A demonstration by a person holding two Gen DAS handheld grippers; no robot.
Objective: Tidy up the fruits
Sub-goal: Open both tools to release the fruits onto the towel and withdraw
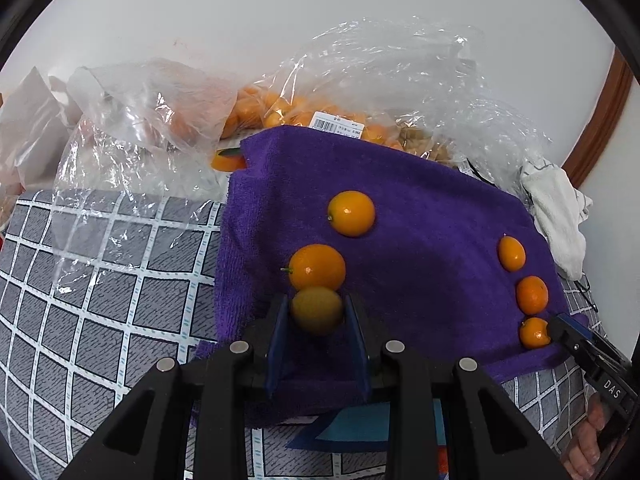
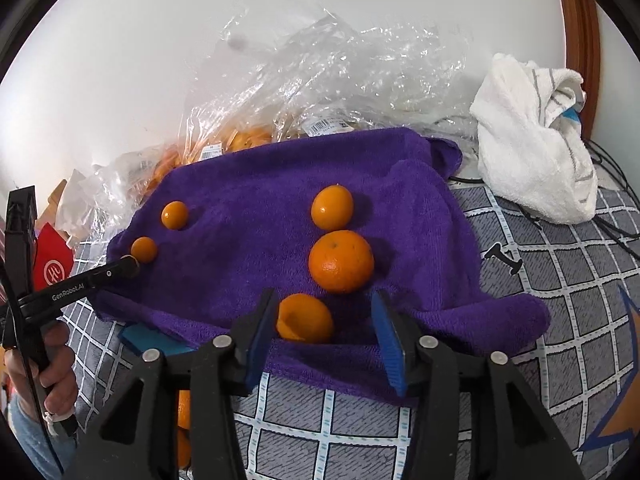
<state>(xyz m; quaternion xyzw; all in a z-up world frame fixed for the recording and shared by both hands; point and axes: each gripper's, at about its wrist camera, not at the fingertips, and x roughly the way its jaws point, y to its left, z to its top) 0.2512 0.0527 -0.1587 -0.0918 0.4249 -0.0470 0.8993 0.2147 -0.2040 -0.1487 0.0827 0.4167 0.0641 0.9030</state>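
Your left gripper point(image 1: 317, 312) is clamped on a small orange fruit point(image 1: 317, 309), held just above the purple towel point(image 1: 420, 208) and touching the nearer of two fruits point(image 1: 317, 267) lying there. Your right gripper point(image 2: 326, 320) stands parted; a fruit point(image 2: 306, 318) lies on the towel between its pads, against the left pad point(image 2: 262, 324), clear of the right one. Two more fruits point(image 2: 341, 261) lie beyond it. The towel's middle is bare. Its far edge meets the plastic bags point(image 1: 320, 92) of fruit; its near edge drops to the checked sheet point(image 1: 120, 264).
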